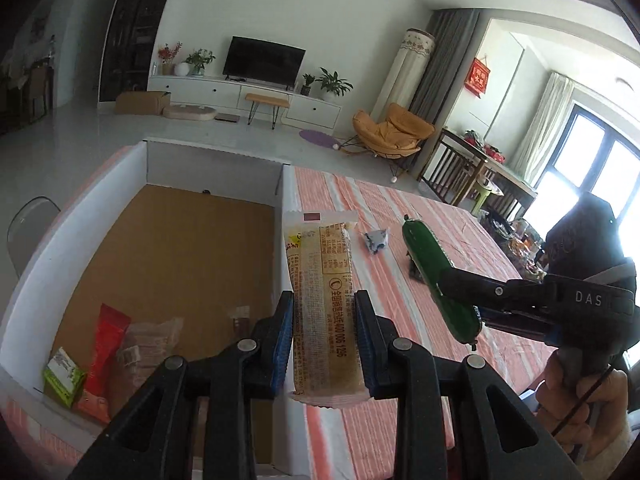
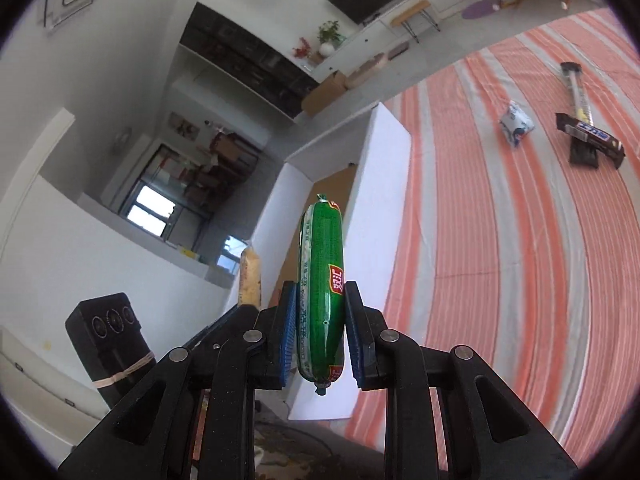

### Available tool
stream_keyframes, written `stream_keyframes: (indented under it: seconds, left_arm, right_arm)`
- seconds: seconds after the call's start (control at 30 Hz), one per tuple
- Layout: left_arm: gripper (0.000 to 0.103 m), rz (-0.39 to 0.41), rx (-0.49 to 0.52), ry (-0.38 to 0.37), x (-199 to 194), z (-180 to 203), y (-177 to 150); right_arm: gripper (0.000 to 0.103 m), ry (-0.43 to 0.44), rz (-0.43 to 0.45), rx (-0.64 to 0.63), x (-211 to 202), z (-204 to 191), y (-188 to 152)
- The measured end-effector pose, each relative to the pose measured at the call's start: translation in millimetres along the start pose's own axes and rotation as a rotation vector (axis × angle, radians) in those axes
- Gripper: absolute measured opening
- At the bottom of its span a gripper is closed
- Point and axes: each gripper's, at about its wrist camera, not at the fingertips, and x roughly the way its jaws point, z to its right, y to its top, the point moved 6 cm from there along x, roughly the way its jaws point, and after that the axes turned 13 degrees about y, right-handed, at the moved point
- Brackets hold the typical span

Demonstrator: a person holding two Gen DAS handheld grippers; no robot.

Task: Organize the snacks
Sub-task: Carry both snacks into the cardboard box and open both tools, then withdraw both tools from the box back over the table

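Observation:
My left gripper [image 1: 323,344] is shut on a long beige snack packet [image 1: 320,300], held in the air over the right wall of a white box [image 1: 286,200]. On the box's cardboard floor lie a green packet [image 1: 64,376], a red packet [image 1: 104,356] and a clear-wrapped brown one [image 1: 148,344]. My right gripper [image 2: 321,332] is shut on a green sausage [image 2: 322,280], lifted above the table beside the box [image 2: 384,184]. In the left wrist view the sausage [image 1: 436,276] sits to the right of the beige packet.
On the orange-striped tablecloth [image 2: 500,260] lie a small blue-and-white packet [image 2: 516,124], a dark chocolate bar [image 2: 590,138] and a long dark-ended packet [image 2: 576,88]. A person's hand [image 1: 580,400] grips the right tool. A living room with a TV lies beyond.

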Motion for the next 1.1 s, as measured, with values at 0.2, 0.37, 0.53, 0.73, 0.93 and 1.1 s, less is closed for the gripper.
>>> stream_keyframes:
  seconds: [0.2, 0.37, 0.53, 0.73, 0.93, 1.1]
  left_arm:
    - [0.067, -0.053, -0.066, 0.371, 21, -103, -17]
    - [0.083, -0.025, -0.06, 0.363, 26, -96, -32]
    - [0.084, -0.029, 0.035, 0.112, 29, -4, -35]
    - [0.099, -0.077, 0.293, -0.111, 57, 139, -61]
    - [0.098, -0.215, 0.321, -0.042, 150, 193, -93]
    - [0.098, -0.216, 0.281, 0.059, 201, 185, -97]
  right_arm:
    - [0.047, 0.0, -0.147, -0.129, 96, -42, -18]
    - [0.063, -0.14, -0.08, -0.156, 69, 5, -23]
    - [0.063, -0.648, -0.009, -0.363, -10, 98, -26]
    - [0.063, -0.944, 0.048, -0.267, -94, 186, -47]
    - [0.063, -0.992, 0.139, -0.183, -119, 200, -41]
    - [0.063, -1.008, 0.112, -0.143, -115, 219, -43]
